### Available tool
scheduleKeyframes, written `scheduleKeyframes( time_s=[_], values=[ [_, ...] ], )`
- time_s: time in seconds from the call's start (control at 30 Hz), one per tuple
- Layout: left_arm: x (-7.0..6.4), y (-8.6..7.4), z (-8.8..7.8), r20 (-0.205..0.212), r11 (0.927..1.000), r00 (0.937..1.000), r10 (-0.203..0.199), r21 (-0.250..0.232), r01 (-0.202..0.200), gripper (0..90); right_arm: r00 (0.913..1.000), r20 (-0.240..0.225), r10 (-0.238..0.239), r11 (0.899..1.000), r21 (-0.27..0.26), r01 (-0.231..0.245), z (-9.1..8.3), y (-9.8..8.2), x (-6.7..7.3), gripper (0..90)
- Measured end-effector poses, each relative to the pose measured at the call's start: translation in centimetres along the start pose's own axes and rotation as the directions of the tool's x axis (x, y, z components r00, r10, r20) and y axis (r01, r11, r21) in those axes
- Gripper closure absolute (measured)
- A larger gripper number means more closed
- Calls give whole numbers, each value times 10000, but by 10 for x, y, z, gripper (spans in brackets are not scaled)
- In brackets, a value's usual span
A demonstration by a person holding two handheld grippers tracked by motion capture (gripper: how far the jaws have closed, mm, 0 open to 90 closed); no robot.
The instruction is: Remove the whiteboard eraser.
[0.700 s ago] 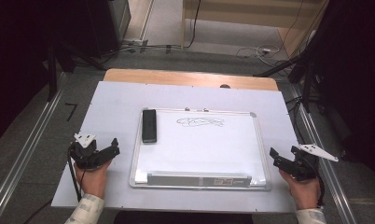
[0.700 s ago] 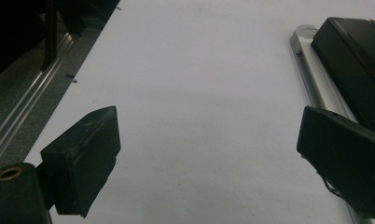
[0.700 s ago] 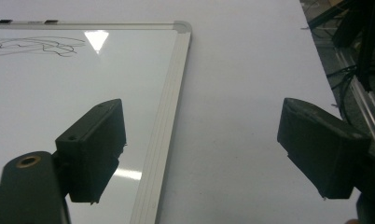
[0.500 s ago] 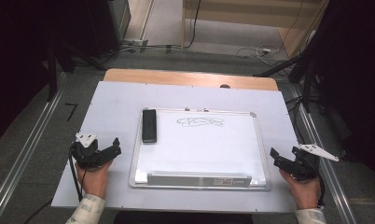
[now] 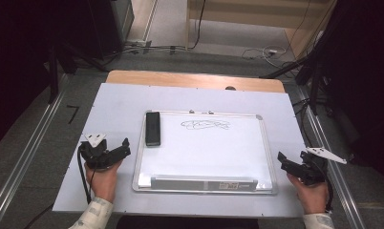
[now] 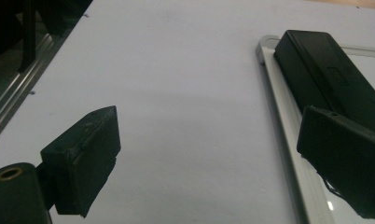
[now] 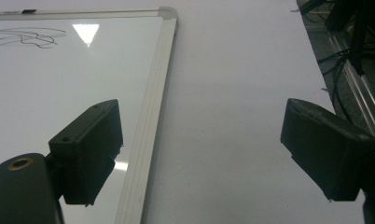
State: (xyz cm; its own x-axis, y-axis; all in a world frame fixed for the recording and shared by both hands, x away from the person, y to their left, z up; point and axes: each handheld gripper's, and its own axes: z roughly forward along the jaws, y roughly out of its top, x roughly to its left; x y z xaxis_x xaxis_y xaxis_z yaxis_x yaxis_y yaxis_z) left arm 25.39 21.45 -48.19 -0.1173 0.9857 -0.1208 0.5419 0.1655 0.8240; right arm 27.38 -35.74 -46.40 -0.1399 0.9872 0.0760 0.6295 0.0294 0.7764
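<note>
2 grippers rest at the whiteboard's (image 5: 214,148) sides with jaws spread and empty: the left gripper (image 5: 114,153) has edged toward the board's left rim, the right gripper (image 5: 291,164) has barely shifted. The black eraser (image 5: 153,128) lies unmoved at the board's upper-left corner on the worktop (image 5: 118,102).

Black eraser (image 5: 153,128) flat at upper-left corner of scribbled whiteboard (image 5: 218,152)
</note>
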Motion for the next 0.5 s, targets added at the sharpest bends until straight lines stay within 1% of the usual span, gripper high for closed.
scheduleKeyframes(
  time_s=[0.03, 0.07, 0.13, 0.3, 0.4, 0.43, 0.5],
  values=[
    [-3, 1, 1, 48, 9999, 9999, 121, 23, -121, 63, 10000, -9, -15, 10000, 26, 15, 0, 0, 0, 116],
    [-6, 2, 2, 87, 9999, 9998, 153, -8, -153, 64, 10000, -31, 21, 10000, 68, -21, 1, 0, 0, 116],
    [-13, 5, 7, 257, 9999, 9996, 115, 29, -115, 64, 10000, -18, 18, 9999, 100, -18, 1, 0, 0, 116],
    [-19, 7, 13, 321, 9999, 9994, 146, 88, -148, 64, 10000, -41, 87, 9999, 82, -86, 1, 0, -2, 116],
    [-26, 12, 15, 307, 9996, 9992, 266, 30, -267, 64, 10000, -22, 88, 9999, 98, -88, 1, -1, -1, 116],
    [-29, 14, 16, 289, 9992, 9988, 392, -4, -392, 64, 10000, -31, 82, 9999, 115, -82, 2, -1, -1, 116],
    [-35, 16, 18, 373, 9989, 9982, 464, -2, -465, 64, 9999, -4, 103, 9999, 133, -103, 2, -1, -1, 116]
  ],
)
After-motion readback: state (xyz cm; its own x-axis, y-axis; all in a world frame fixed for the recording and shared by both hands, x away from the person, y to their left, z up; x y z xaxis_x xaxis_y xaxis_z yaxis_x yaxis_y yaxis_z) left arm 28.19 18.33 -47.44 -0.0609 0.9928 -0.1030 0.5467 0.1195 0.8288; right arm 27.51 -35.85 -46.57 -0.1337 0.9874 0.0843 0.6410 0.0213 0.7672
